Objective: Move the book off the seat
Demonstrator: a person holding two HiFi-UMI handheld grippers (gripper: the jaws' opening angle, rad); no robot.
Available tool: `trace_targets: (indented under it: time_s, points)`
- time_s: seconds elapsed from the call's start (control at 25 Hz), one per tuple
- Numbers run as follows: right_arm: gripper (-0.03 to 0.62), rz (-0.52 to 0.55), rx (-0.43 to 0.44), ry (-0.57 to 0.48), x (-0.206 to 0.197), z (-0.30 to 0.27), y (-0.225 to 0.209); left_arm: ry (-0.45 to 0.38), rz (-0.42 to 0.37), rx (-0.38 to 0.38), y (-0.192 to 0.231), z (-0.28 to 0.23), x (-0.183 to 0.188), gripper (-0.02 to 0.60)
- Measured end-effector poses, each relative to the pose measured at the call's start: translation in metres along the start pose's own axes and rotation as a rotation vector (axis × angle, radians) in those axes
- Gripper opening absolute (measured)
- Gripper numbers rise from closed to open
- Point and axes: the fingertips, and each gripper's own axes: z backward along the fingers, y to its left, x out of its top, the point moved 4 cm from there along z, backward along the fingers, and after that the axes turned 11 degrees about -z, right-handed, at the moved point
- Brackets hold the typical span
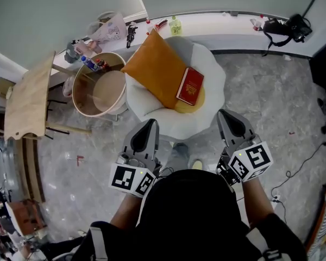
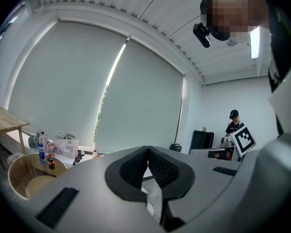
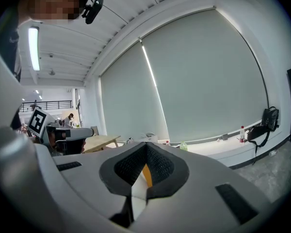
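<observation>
A red book (image 1: 190, 86) lies on the white round seat (image 1: 214, 99), leaning against an orange cushion (image 1: 155, 69) and over a yellow pad. My left gripper (image 1: 149, 126) hovers at the seat's near edge, left of the book, jaws shut and empty (image 2: 147, 152). My right gripper (image 1: 228, 118) hangs at the seat's near right edge, also short of the book, jaws shut with nothing between them (image 3: 145, 147). Both point roughly level toward the window wall. A sliver of the orange cushion (image 3: 146, 174) shows through the right gripper's jaws.
A round wooden tub (image 1: 100, 86) stands left of the seat, with small bottles (image 1: 92, 63) on its rim. A wooden table (image 1: 30, 97) is farther left. A white sill (image 1: 217, 23) runs along the back with a bag (image 1: 285, 26) and a green bottle (image 1: 175, 25).
</observation>
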Motion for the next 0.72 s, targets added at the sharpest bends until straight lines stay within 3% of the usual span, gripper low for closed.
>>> trace_targets:
  time_s: [0.72]
  points:
    - [0.006, -0.011, -0.051, -0.001, 0.035, -0.077, -0.026, 0.011, 0.016, -0.047, 0.064, -0.078, 0.008, 0.012]
